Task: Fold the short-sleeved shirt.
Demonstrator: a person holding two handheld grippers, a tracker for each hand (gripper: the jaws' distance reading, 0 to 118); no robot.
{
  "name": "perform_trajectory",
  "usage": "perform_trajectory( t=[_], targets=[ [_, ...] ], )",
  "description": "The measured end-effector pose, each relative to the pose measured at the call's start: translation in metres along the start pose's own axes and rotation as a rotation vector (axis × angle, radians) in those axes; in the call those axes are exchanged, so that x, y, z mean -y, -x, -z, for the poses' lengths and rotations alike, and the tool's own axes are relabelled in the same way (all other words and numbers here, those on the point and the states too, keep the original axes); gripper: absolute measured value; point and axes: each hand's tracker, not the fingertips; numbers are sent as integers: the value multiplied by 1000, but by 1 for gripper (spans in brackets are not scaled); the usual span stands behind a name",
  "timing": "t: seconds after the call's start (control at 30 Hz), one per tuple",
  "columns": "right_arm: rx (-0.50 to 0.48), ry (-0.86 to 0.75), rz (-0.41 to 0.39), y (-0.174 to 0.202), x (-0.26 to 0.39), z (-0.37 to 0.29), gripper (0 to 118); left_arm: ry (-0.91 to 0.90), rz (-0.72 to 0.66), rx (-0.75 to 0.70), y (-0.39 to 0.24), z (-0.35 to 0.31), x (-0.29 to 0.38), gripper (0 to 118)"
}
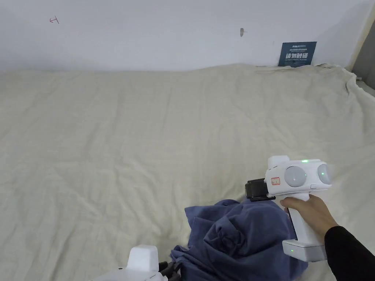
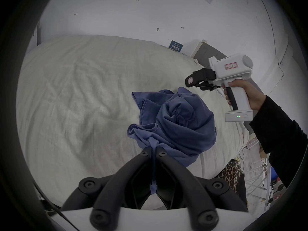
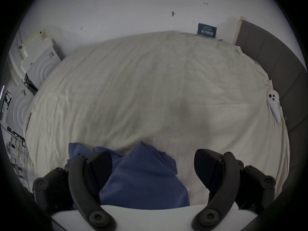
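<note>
progress: none, no fold made | shirt (image 2: 176, 124): crumpled heap near bed (image 1: 110, 146) front edge | left gripper (image 2: 154, 148): clamped on shirt hem | right gripper (image 3: 153, 168): wide apart, empty, above heap | left: spread flat, fold

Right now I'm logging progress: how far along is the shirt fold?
Barely begun. The blue shirt lies crumpled on the bedsheet, no fold made. In hand: the left gripper pinches an edge; the right gripper hovers open above it. Left: spreading flat, then all folds.
</note>
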Motion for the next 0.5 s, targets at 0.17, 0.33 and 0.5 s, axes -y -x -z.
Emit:
perform_trajectory(
  t=[0.17, 0.33, 0.5],
  targets=[
    [12, 88, -30, -2, 0, 26, 75, 10, -11, 6, 2, 3, 0, 1],
    [-58, 101, 42, -5, 7, 28, 16, 12, -13, 11, 0, 3, -1, 1],
    [-47, 21, 17, -6, 10, 1, 8, -1, -32, 25, 1, 0, -1, 1]
  ],
)
